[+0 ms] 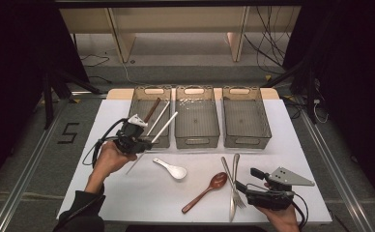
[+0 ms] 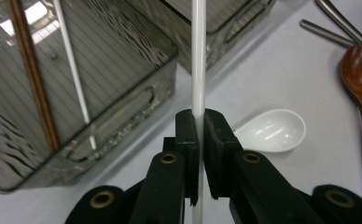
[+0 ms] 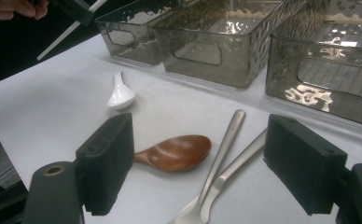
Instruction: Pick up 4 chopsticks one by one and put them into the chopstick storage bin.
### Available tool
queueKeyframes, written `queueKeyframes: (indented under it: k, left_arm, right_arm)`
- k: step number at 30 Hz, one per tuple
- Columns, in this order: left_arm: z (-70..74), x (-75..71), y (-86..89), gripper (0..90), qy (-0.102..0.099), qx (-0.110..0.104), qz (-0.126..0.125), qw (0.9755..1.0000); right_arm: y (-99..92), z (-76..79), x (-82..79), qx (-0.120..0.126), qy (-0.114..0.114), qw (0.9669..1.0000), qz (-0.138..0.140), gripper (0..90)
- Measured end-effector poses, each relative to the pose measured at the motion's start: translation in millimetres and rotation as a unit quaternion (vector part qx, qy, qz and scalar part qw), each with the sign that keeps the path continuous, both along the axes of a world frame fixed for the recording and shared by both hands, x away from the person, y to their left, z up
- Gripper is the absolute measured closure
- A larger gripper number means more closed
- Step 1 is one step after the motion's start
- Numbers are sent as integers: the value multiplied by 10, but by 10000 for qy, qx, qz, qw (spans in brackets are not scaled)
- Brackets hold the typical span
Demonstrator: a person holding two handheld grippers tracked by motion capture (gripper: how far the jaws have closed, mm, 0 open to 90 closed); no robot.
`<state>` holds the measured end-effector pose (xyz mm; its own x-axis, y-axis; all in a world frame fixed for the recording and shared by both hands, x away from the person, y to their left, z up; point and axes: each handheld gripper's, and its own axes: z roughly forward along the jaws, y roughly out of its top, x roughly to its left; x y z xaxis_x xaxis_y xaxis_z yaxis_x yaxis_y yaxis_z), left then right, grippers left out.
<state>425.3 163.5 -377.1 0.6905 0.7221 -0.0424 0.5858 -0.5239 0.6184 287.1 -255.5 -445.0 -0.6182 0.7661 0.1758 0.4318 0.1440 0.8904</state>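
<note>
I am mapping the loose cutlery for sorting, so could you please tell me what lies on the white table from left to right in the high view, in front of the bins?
White spoon → wooden spoon → the two metal pieces, a fork and another handle, crossed together → right gripper.

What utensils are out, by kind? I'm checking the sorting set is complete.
Chopsticks: 3, a white chopstick clamped in the left gripper, plus a white one and a brown one in the left bin
Spoons: 3, white, wooden, metal
Forks: 1
Total: 7
</note>
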Motion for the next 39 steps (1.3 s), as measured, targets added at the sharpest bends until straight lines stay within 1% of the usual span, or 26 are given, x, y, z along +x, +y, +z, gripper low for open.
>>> queueKeyframes:
  k: [1,4,9,17,21,22,23,25,28,29,32,39]
  left_arm:
    - [31,26,-1,849,-55,2,32,10000]
    - [122,113,4,849,-131,4,80,9999]
    - [235,283,24,849,-202,-2,158,9997]
    - [335,527,28,848,-316,-12,316,9990]
    - [337,652,26,848,-316,-29,412,9986]
    - [335,700,17,849,-367,46,460,9983]
    - [335,700,17,849,-367,46,460,9983]
    - [335,758,12,849,-353,17,499,9981]
    - [328,831,4,849,-402,104,539,9977]
    - [320,857,3,849,-400,90,548,9977]
    - [310,928,4,848,-407,142,595,9973]
    - [270,1078,59,849,-423,109,777,9960]
  right_arm:
    - [0,0,0,2,-1,10000,0,252]
    - [-3,2,-2,9,-8,10000,-1,252]
    - [-8,2,-3,16,-10,10000,1,252]
    - [-5,3,-1,22,-6,10000,3,252]
    - [-6,1,0,24,-5,10000,4,252]
    - [-6,1,0,25,-4,10000,6,252]
    - [-6,1,0,25,-4,10000,6,252]
    - [-8,0,2,27,-8,10000,8,252]
    - [-9,-1,3,29,-1,10000,8,252]
    - [-9,-1,3,29,-1,10000,8,252]
    - [-11,-1,3,32,-1,10000,12,252]
    - [-13,-3,4,34,4,10000,18,252]
